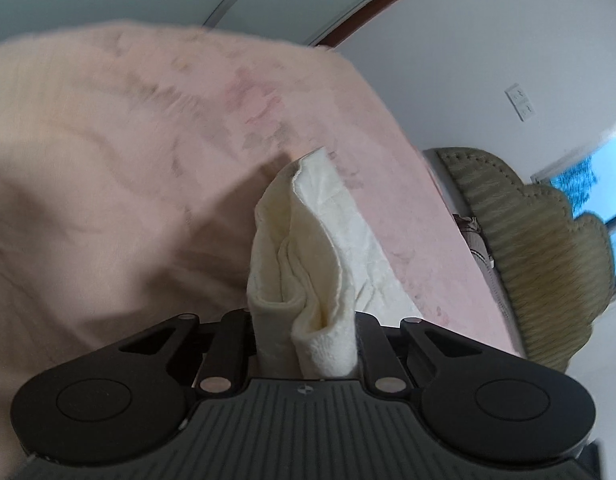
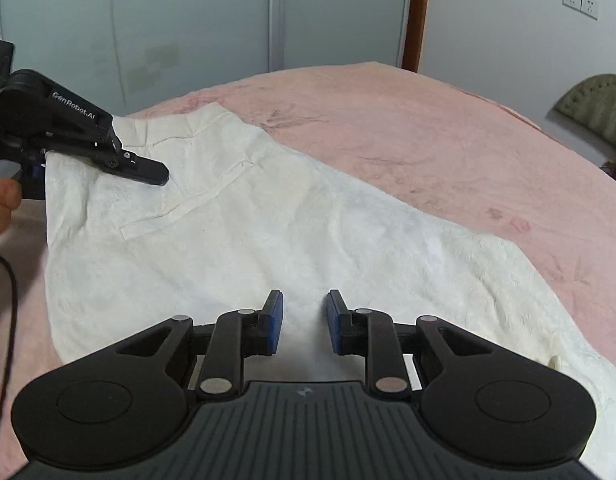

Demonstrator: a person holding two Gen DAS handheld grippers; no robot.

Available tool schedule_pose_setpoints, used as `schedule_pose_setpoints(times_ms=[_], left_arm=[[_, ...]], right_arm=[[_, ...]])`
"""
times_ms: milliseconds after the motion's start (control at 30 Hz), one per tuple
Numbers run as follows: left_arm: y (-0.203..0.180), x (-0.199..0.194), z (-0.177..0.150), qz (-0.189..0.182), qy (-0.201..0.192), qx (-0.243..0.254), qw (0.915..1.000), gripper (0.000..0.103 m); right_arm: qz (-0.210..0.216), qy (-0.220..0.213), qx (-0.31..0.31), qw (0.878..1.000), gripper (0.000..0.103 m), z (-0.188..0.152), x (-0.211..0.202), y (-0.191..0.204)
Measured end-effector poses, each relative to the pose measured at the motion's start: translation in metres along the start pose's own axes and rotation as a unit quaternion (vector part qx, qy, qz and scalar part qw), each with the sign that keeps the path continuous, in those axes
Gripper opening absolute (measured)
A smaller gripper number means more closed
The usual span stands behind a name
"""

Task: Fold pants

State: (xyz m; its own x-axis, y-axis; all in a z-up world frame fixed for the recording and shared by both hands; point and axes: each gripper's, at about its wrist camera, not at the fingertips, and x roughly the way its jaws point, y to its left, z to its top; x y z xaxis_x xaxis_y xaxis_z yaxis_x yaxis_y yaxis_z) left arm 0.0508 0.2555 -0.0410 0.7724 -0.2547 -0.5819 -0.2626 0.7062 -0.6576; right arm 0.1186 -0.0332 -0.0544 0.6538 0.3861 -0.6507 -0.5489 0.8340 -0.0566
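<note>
Left wrist view: the left gripper (image 1: 304, 344) is clamped on a bunched fold of the white pants (image 1: 308, 264), the cloth rising in ridges between its fingers and hiding the pads. Behind it lies the pink bedspread (image 1: 128, 160), blurred, with an olive tufted headboard (image 1: 539, 248) at the right edge and a window (image 1: 599, 200) beyond, which the other camera does not catch.

Right wrist view: the whole garment shows here. The white pants (image 2: 268, 232) lie spread flat across the pink bedspread (image 2: 447, 140), a back pocket (image 2: 188, 200) facing up. The right gripper (image 2: 305, 322) hangs above the cloth with its blue pads (image 2: 276, 322) parted and nothing between them. At far left the left gripper (image 2: 148, 170) pinches the waist edge of the pants, a fingertip of the person's hand (image 2: 2, 204) behind it. Two wall sockets (image 2: 580, 2) sit at upper right.
</note>
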Motion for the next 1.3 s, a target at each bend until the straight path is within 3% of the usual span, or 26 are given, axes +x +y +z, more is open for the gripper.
schedule_pose_setpoints(times_ms=[67, 200, 367, 433, 533, 567, 667, 833, 1067, 1300], left_arm=[[-0.014, -0.008, -0.003, 0.004, -0.019, 0.032, 0.9993, 0.014], [-0.049, -0.029, -0.017, 0.005, -0.063, 0.104, 0.9926, 0.014], [-0.102, -0.051, -0.049, -0.004, -0.119, 0.204, 0.9717, 0.014], [-0.123, -0.057, -0.065, -0.017, -0.132, 0.241, 0.9612, 0.014], [-0.153, -0.062, -0.090, -0.038, -0.142, 0.290, 0.9457, 0.014], [-0.163, -0.062, -0.100, -0.047, -0.143, 0.305, 0.9404, 0.014], [-0.192, -0.061, -0.127, -0.073, -0.142, 0.341, 0.9263, 0.014], [-0.234, -0.048, -0.175, -0.119, -0.111, 0.382, 0.9097, 0.015], [-0.291, -0.008, -0.259, -0.141, -0.084, 0.444, 0.8811, 0.017], [-0.316, 0.029, -0.320, -0.158, -0.038, 0.473, 0.8658, 0.018]], right_arm=[[0.022, -0.033, 0.012, 0.999, 0.024, 0.009, -0.006, -0.005], [0.006, -0.014, -0.013, 1.000, 0.024, 0.011, 0.007, -0.005], [0.050, -0.062, -0.009, 0.997, 0.024, 0.020, -0.004, 0.005], [0.050, -0.087, -0.015, 0.995, 0.029, 0.027, -0.014, 0.004], [0.044, -0.125, -0.042, 0.990, 0.049, 0.025, -0.043, -0.001], [0.039, -0.138, -0.050, 0.988, 0.055, 0.022, -0.053, -0.003], [0.012, -0.163, -0.078, 0.983, 0.055, 0.011, -0.088, -0.012], [-0.017, -0.185, -0.065, 0.980, 0.055, -0.021, -0.131, -0.048], [-0.068, -0.169, -0.029, 0.983, 0.055, -0.079, -0.175, -0.087], [-0.092, -0.154, 0.014, 0.984, 0.055, -0.132, -0.192, -0.121]])
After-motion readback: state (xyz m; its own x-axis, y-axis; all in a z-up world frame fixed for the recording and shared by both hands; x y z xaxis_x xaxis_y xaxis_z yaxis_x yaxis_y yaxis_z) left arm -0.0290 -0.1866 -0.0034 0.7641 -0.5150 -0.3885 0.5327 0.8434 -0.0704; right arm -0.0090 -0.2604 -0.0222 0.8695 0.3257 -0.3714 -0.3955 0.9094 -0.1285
